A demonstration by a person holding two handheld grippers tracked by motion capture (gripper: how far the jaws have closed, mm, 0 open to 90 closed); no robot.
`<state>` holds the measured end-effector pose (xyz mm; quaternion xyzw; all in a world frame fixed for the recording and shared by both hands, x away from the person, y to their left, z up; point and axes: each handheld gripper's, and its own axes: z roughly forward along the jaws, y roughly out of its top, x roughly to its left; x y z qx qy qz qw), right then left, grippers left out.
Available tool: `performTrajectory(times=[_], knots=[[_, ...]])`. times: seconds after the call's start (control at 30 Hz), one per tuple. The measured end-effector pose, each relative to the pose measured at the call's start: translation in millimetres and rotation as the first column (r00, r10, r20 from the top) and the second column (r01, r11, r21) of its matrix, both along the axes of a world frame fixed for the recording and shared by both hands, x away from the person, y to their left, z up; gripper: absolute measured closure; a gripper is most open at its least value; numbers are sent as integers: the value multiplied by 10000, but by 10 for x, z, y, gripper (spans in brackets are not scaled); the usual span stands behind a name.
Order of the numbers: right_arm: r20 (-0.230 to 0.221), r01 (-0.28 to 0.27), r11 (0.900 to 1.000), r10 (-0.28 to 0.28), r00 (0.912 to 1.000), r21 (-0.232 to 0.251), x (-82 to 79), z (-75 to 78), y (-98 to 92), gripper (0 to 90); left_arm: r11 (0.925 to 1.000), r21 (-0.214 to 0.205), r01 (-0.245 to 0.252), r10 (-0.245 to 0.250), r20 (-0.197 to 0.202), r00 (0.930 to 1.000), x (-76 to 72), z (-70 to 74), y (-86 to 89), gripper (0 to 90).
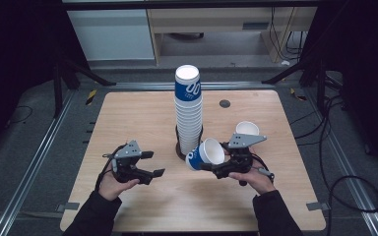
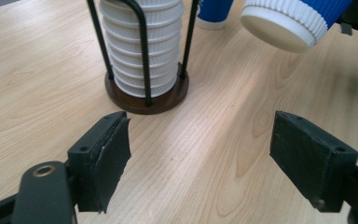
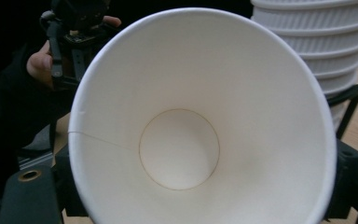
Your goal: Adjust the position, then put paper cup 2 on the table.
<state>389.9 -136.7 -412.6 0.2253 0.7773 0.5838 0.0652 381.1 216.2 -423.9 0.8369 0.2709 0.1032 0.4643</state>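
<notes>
Behind the wooden counter (image 1: 142, 206), a cup (image 1: 205, 154) is pinched sideways by the right gripper (image 1: 215, 167); restacking on the stack (image 1: 188, 110) seems next, while the left gripper (image 1: 152, 163) is held spread.

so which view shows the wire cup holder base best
The left gripper view: the round dark base and its black uprights sit in plain sight around the bottom of the cup stack. The high view shows just a sliver of the base behind the held cup. The right gripper view catches one black upright.
</notes>
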Motion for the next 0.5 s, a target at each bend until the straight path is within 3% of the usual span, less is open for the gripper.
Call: performTrajectory(times=[0.27,0.5], knots=[[27,778,9966,-778,9970,-282,-3,3,-121,165,9991,-194,-375,375,22,9993,20,9,60,202],[109,1905,9794,-1902,9817,-669,8,52,-257,165,9966,-206,-792,790,-126,9968,50,11,124,206]])
